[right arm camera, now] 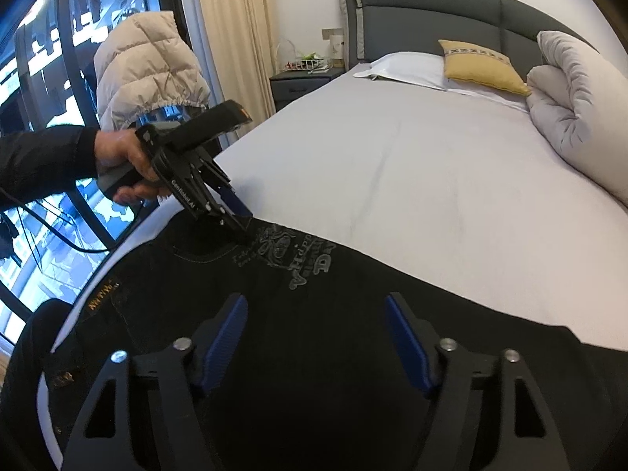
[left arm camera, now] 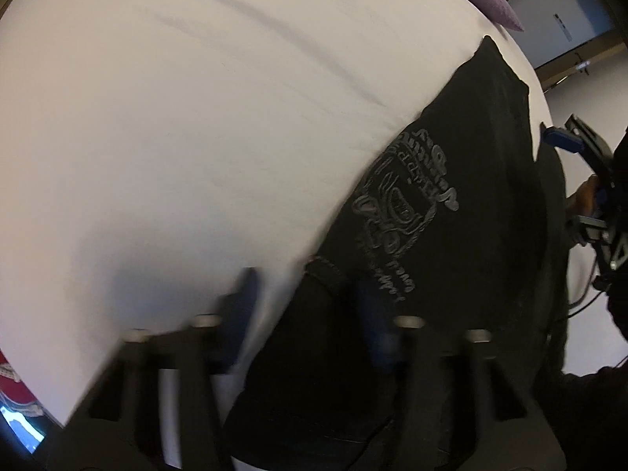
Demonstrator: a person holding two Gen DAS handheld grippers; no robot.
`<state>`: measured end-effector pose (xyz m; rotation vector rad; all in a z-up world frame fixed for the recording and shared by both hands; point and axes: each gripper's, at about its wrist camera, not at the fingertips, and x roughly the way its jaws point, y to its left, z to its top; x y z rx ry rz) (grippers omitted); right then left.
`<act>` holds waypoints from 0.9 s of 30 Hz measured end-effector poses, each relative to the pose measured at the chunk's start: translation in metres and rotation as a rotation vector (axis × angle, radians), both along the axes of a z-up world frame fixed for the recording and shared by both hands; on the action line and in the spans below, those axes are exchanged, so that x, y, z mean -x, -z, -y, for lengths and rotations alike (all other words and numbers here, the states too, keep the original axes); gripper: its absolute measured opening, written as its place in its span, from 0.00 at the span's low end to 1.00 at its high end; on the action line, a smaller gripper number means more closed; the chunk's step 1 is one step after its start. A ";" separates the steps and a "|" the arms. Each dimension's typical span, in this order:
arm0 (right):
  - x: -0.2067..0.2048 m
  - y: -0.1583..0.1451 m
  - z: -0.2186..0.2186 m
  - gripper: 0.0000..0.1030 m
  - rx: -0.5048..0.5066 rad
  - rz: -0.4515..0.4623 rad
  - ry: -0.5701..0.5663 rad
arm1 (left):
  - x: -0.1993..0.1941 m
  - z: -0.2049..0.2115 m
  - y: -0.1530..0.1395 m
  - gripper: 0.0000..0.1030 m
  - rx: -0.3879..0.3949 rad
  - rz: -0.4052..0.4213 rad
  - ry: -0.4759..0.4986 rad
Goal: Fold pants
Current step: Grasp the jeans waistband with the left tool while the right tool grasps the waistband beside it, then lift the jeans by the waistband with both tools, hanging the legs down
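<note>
Black pants (right arm camera: 314, 314) with a grey printed logo (right arm camera: 290, 259) lie flat on the white bed sheet (right arm camera: 412, 180). My right gripper (right arm camera: 316, 337) is open, its blue pads hovering just above the pants. My left gripper (right arm camera: 245, 221) shows in the right wrist view, its tips down on the pants' far edge beside the logo. In the left wrist view my left gripper (left arm camera: 310, 314) is open, one finger over the sheet (left arm camera: 176, 137) and one over the pants (left arm camera: 451, 235). The right gripper (left arm camera: 588, 180) shows at the far right there.
A grey headboard (right arm camera: 451, 11), a white pillow (right arm camera: 404, 66), a yellow cushion (right arm camera: 479, 64) and a rolled grey duvet (right arm camera: 581, 106) stand at the head of the bed. A beige puffer jacket (right arm camera: 145, 66), a window and a nightstand (right arm camera: 302, 78) lie on the left.
</note>
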<state>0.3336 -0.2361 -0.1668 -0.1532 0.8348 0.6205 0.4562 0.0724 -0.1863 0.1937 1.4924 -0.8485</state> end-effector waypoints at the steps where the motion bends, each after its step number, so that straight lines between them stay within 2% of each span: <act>1: -0.003 0.001 0.000 0.64 0.007 -0.004 -0.004 | -0.001 -0.001 -0.001 0.12 0.006 -0.016 0.003; 3: -0.011 0.002 -0.002 0.60 0.014 -0.013 -0.022 | 0.009 0.010 0.007 0.07 -0.001 0.004 0.036; 5: -0.019 0.001 -0.006 0.59 0.024 -0.012 -0.051 | 0.015 0.003 0.000 0.06 0.005 0.042 0.018; 12: -0.057 0.002 -0.026 0.57 0.131 -0.015 -0.159 | 0.068 -0.010 -0.061 0.06 -0.015 0.294 0.034; 14: -0.069 0.005 -0.032 0.49 0.162 -0.034 -0.196 | 0.083 -0.013 -0.074 0.06 -0.009 0.350 0.042; 15: -0.077 0.010 -0.037 0.45 0.191 -0.056 -0.224 | 0.091 0.003 -0.077 0.06 -0.009 0.374 0.036; 16: -0.082 0.013 -0.041 0.39 0.214 -0.075 -0.243 | 0.096 0.000 -0.081 0.06 -0.004 0.387 0.033; 17: -0.087 0.018 -0.044 0.37 0.233 -0.095 -0.255 | 0.101 -0.002 -0.084 0.06 0.000 0.400 0.034; 22: -0.100 0.030 -0.057 0.37 0.305 -0.146 -0.302 | 0.116 -0.012 -0.089 0.06 -0.003 0.429 0.058; 25: -0.106 0.031 -0.056 0.38 0.312 -0.154 -0.298 | 0.119 0.001 -0.087 0.06 0.002 0.437 0.057; 27: -0.110 0.031 -0.052 0.38 0.303 -0.173 -0.293 | 0.121 -0.005 -0.088 0.06 0.008 0.436 0.053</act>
